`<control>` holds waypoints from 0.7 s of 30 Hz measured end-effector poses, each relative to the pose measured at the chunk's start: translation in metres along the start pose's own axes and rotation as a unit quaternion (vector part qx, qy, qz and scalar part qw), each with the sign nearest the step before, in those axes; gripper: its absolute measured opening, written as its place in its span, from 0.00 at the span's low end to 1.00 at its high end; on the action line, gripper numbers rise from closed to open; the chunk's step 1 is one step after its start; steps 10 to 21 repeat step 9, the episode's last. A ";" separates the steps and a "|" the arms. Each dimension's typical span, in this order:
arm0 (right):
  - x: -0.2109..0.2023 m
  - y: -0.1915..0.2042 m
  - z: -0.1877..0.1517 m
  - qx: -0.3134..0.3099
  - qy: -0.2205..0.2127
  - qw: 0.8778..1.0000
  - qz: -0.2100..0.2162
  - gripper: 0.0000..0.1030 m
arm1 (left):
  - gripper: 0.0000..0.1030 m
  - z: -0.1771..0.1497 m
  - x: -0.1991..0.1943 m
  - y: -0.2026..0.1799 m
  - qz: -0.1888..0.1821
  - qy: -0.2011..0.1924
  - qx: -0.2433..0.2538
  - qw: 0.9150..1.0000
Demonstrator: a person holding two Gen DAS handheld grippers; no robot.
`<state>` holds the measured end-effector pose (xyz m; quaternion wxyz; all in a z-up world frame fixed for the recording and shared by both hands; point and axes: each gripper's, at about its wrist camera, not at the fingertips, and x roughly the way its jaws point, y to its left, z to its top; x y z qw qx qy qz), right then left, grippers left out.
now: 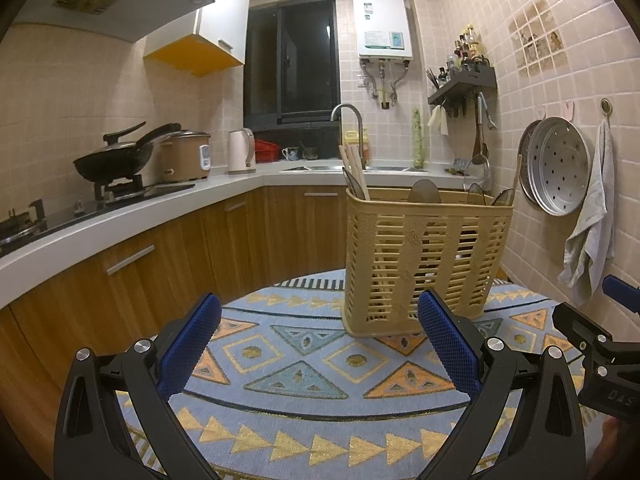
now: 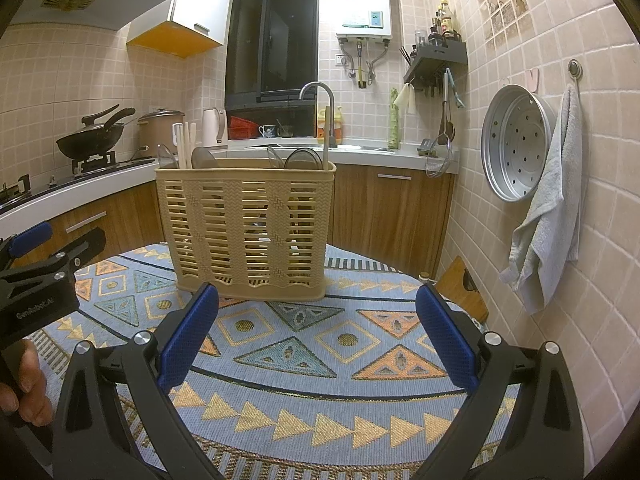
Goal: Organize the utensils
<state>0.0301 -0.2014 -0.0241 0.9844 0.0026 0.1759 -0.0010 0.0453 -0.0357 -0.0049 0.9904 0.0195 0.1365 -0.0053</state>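
A beige slatted utensil caddy [image 1: 424, 256] [image 2: 248, 228] stands upright on a patterned blue cloth [image 1: 320, 364] [image 2: 320, 348]. Wooden chopsticks [image 1: 354, 174] [image 2: 186, 144] and dark spoon bowls [image 1: 426, 192] [image 2: 302, 159] stick out of its top. My left gripper [image 1: 320, 312] is open with nothing between its blue pads, a short way in front of the caddy and left of it. My right gripper [image 2: 318, 308] is open and empty too, just short of the caddy's base. Each gripper shows at the edge of the other's view [image 1: 608, 344] [image 2: 36, 264].
A kitchen counter [image 1: 120, 220] with a wok [image 1: 112, 160], rice cooker [image 1: 184, 156] and kettle [image 1: 241, 150] runs along the left and back. On the tiled right wall hang a steamer tray [image 2: 516, 142] and a grey towel [image 2: 548, 208]. A wooden board [image 2: 464, 292] leans by the cloth's right edge.
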 end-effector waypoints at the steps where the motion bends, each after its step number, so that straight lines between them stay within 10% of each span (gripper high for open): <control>1: 0.000 0.000 0.000 0.000 0.000 1.000 0.000 0.92 | 0.93 0.000 0.001 0.000 -0.001 0.002 0.000 1.000; 21: 0.000 -0.003 -0.001 0.002 0.000 1.000 -0.001 0.92 | 0.93 -0.001 0.005 -0.001 -0.014 0.018 0.001 1.000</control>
